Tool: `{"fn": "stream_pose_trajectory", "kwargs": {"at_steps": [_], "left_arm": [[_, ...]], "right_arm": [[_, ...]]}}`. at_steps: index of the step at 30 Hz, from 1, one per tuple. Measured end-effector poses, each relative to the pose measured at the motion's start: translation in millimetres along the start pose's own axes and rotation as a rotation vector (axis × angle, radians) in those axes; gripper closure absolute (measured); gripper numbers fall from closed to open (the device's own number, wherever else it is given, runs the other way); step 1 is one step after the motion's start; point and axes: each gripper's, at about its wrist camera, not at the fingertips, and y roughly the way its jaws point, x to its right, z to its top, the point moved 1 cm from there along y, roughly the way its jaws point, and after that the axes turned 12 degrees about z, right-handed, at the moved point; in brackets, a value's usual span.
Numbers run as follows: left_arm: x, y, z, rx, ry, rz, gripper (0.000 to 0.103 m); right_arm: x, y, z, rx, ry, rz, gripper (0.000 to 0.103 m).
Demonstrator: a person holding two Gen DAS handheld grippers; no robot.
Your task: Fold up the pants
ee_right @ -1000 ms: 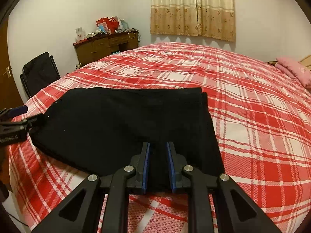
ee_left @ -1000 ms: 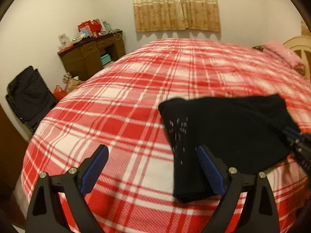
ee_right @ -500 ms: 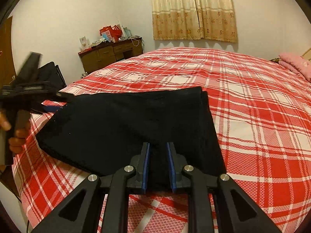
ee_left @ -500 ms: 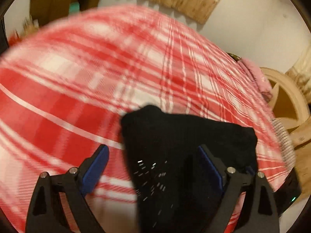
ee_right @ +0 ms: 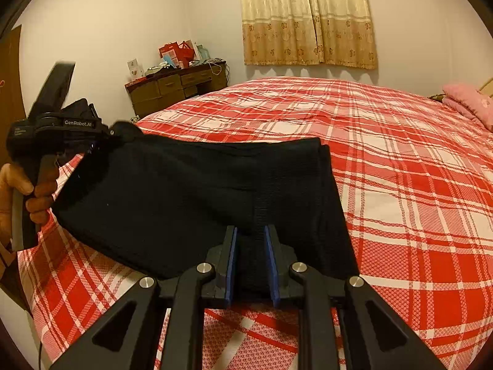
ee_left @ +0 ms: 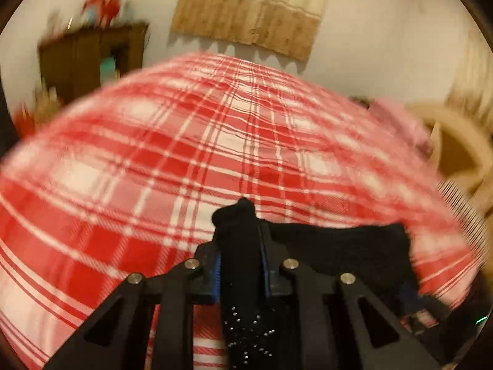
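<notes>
Both grippers are clamped on the pants (ee_right: 197, 197), which lie partly folded on the bed (ee_right: 400, 160). The right gripper (ee_right: 251, 259) pinches the near edge; the left gripper (ee_left: 240, 265) lifts the far-left corner. The cloth's long axis runs between them, leftward from the right gripper.

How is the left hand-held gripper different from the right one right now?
The left hand-held gripper pinches a corner of the black pants and lifts it off the bed; the right hand-held gripper pinches the near edge, which lies low on the bed. The left one's view is blurred; the right one's view is sharp. Both are black with blue pads, and both are shut on the pants.
</notes>
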Motion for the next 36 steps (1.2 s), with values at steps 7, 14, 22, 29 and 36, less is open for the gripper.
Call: {"fn": "stream_pose_trajectory", "kwargs": {"at_steps": [7, 14, 22, 29, 36], "left_arm": [[-25.6, 24.7, -2.3, -0.062, 0.012, 0.292, 0.022], [-33.6, -53.0, -21.7, 0.077, -0.071, 0.313, 0.028], [23.3, -46.5, -92.6, 0.015, 0.018, 0.336, 0.03], [-7.5, -53.7, -106.2, -0.008, -0.168, 0.284, 0.017], [-2.0, -75.7, -116.1, 0.033, -0.135, 0.312, 0.014]], "right_arm": [[-1.9, -0.1, -0.6, 0.003, -0.01, -0.004, 0.084], [-5.2, 0.0, -2.4, 0.009, -0.029, -0.021, 0.084], [-10.6, 1.1, -2.4, 0.0, -0.048, -0.043, 0.083], [-24.3, 6.2, -0.6, -0.039, -0.106, -0.063, 0.066], [-43.1, -44.5, -13.8, 0.111, 0.026, -0.004, 0.046]]}}
